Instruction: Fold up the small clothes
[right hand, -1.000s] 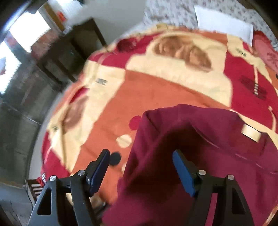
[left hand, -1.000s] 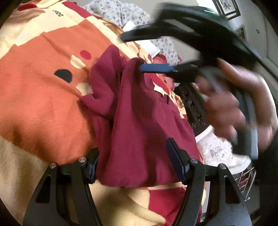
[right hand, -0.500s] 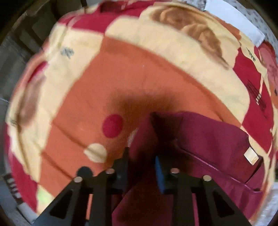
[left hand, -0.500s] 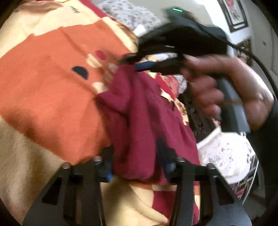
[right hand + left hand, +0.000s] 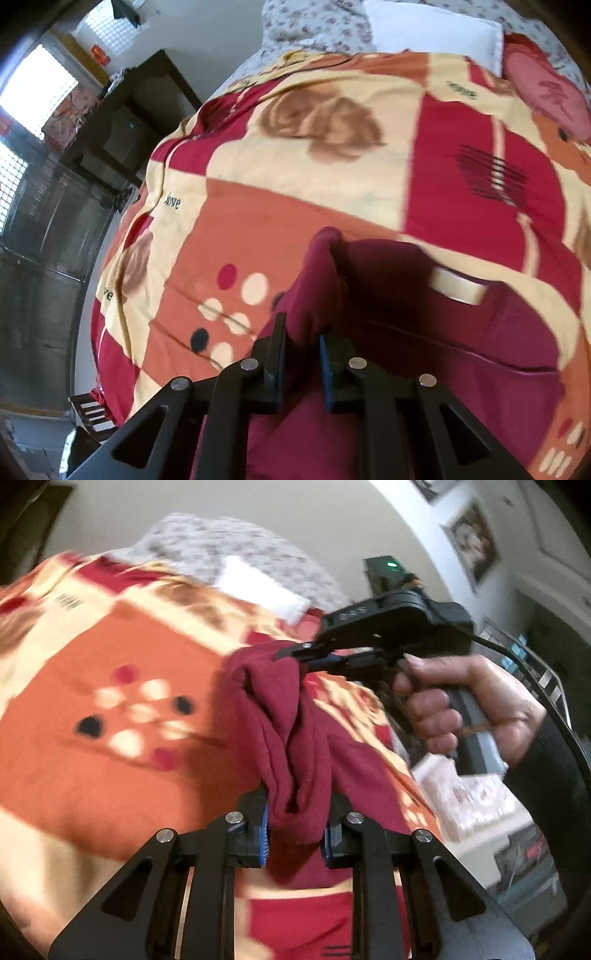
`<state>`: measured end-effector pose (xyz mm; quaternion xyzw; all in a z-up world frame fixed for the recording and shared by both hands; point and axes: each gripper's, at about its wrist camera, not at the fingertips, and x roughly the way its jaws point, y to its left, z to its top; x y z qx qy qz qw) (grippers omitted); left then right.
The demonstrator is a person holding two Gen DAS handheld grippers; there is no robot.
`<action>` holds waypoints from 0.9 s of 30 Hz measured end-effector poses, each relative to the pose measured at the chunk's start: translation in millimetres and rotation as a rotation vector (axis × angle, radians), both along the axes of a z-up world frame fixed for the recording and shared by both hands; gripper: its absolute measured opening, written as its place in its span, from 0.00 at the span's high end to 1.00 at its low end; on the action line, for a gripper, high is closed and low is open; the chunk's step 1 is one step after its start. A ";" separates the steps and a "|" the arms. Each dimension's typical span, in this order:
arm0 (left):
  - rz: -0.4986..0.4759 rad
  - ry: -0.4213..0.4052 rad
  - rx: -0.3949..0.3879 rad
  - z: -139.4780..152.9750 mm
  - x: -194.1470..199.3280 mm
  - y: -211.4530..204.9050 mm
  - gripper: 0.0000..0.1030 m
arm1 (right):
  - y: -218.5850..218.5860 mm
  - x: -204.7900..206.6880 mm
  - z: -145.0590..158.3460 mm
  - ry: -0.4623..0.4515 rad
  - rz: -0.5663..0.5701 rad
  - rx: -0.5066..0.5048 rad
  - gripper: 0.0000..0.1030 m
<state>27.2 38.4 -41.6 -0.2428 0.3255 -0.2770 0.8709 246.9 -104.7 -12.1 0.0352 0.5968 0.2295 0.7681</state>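
Observation:
A dark red garment (image 5: 295, 738) hangs bunched above the orange, cream and red blanket (image 5: 110, 738). My left gripper (image 5: 295, 834) is shut on its near edge. My right gripper (image 5: 295, 657), held by a hand, is shut on the far edge of the same garment. In the right wrist view the right gripper (image 5: 301, 354) pinches a fold of the garment (image 5: 424, 332), which spreads to the right with a cream label (image 5: 458, 286) showing.
The blanket (image 5: 332, 184) covers a bed. A floral sheet (image 5: 314, 26) and white pillow (image 5: 436, 29) lie at the far end. A dark cabinet (image 5: 125, 122) stands left of the bed. Wall pictures (image 5: 472, 542) hang to the right.
Both grippers have closed on the garment's edges. They have lifted it up from the blanket, and the cloth now hangs bunched between them.

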 end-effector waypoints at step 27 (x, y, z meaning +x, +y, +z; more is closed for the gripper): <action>-0.461 0.125 0.104 -24.0 -15.2 -192.6 0.69 | -248.0 -52.2 -70.7 -0.039 -0.279 -0.153 0.57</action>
